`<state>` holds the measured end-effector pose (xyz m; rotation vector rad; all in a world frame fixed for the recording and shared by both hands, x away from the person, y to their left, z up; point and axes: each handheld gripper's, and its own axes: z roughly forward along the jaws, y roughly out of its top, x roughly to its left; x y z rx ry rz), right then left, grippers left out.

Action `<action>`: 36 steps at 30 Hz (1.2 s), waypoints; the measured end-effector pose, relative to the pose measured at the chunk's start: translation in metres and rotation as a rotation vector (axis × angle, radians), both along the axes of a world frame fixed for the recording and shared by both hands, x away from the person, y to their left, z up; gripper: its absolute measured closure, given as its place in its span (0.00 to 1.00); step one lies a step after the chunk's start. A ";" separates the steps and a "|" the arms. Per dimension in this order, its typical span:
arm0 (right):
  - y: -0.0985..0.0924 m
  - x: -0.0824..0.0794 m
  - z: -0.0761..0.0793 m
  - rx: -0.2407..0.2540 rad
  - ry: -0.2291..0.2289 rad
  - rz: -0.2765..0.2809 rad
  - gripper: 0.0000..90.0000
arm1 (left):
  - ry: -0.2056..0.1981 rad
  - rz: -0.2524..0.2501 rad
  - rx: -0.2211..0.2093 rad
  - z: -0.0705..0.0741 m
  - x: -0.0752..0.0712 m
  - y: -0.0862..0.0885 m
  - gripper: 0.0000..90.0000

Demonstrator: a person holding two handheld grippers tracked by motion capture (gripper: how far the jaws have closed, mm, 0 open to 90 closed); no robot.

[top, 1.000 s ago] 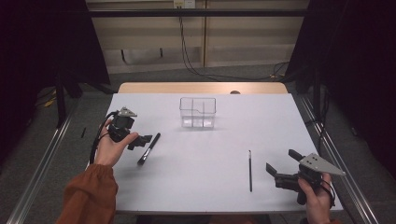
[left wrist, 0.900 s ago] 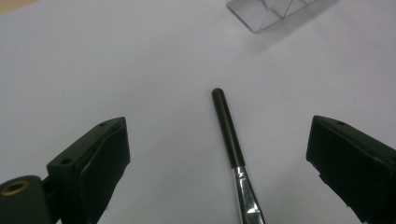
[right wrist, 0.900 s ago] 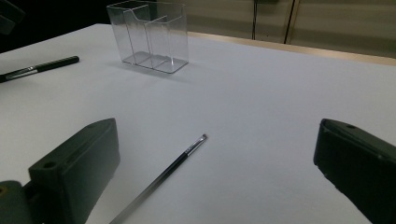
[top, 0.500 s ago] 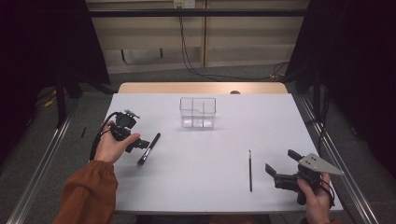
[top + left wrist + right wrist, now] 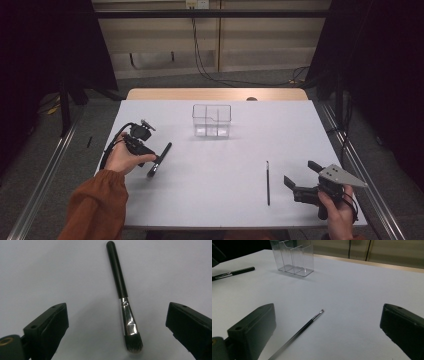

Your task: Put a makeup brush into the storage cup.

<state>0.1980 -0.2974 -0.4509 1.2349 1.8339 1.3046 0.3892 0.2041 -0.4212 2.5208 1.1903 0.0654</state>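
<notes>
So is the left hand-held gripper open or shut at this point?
Open. In the left gripper view the left hand-held gripper has its jaws spread wide apart, with the thick makeup brush lying flat on the table between them, untouched.

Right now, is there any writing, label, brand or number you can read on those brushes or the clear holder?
Thick brush: no print on its black handle or silver ferrule.
Thin brush: none legible.
Clear holder: no label.
In the right gripper view the thick brush's ferrule carries a pale mark, too small and blurred to read.
</notes>
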 end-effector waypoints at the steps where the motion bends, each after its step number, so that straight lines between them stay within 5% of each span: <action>1: 0.000 0.000 0.000 0.004 0.002 0.000 0.00 | 0.007 -0.022 0.015 0.000 0.000 0.000 0.05; 7: 0.000 0.000 0.000 0.002 0.000 0.002 0.00 | 0.025 -0.040 0.044 -0.003 -0.001 -0.004 0.19; 15: 0.000 0.000 0.000 0.001 0.001 0.004 0.00 | 0.060 -0.022 0.030 -0.005 0.001 -0.002 0.37; 22: 0.000 0.000 0.000 -0.001 0.001 0.003 0.00 | 0.115 -0.034 0.034 -0.012 0.004 -0.003 0.47; 36: 0.001 0.000 0.000 -0.001 0.004 0.007 0.00 | 0.159 -0.039 0.040 -0.020 0.004 -0.004 0.67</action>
